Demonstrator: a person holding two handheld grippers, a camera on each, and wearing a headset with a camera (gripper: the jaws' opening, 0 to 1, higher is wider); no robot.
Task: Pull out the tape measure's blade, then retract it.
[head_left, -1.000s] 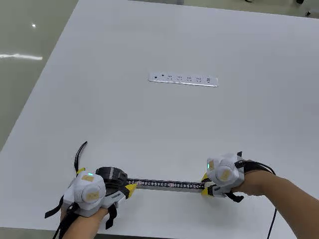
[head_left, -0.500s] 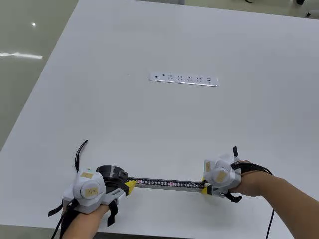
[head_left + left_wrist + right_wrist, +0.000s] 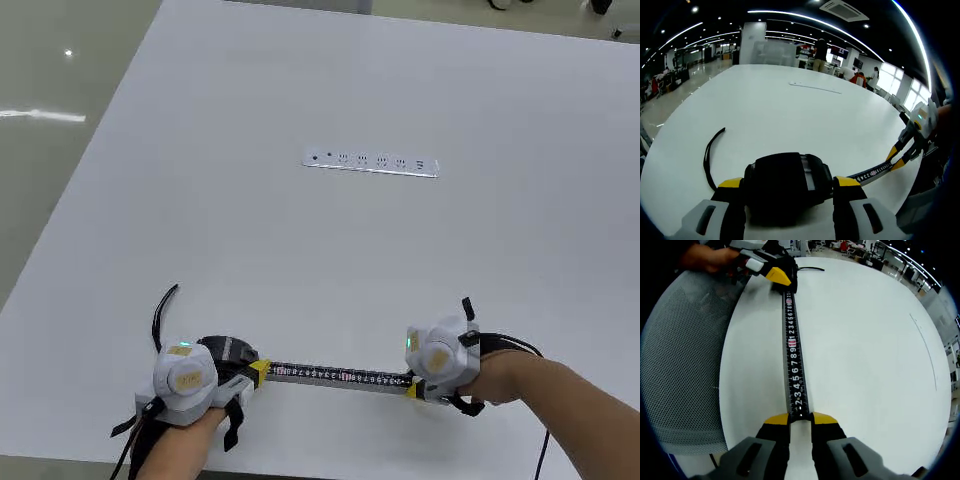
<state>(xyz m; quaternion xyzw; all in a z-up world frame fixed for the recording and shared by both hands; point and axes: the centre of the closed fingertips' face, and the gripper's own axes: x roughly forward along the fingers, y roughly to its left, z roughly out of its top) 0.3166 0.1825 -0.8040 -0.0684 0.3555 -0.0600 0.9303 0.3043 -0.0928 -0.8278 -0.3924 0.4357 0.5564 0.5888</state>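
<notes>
A black tape measure case [image 3: 786,184] sits clamped between the yellow-tipped jaws of my left gripper [image 3: 790,182], near the table's front edge [image 3: 228,352]. Its black blade with white numerals [image 3: 792,357] runs flat over the white table to my right gripper [image 3: 800,416], which is shut on the blade's end. In the head view the blade [image 3: 335,376] spans the gap between my left gripper [image 3: 255,372] and my right gripper [image 3: 410,384]. The case's black wrist strap [image 3: 160,310] curls on the table to the left.
A white power strip [image 3: 370,162] lies flat in the middle of the white table [image 3: 320,250]. The table's front edge runs just under both hands. A grey mesh surface [image 3: 685,355] shows beside the table in the right gripper view. People stand far off in the room.
The blade's exposed span between the grippers has stayed about the same; the right gripper has shifted slightly left and down. The head camera has tilted a little.
</notes>
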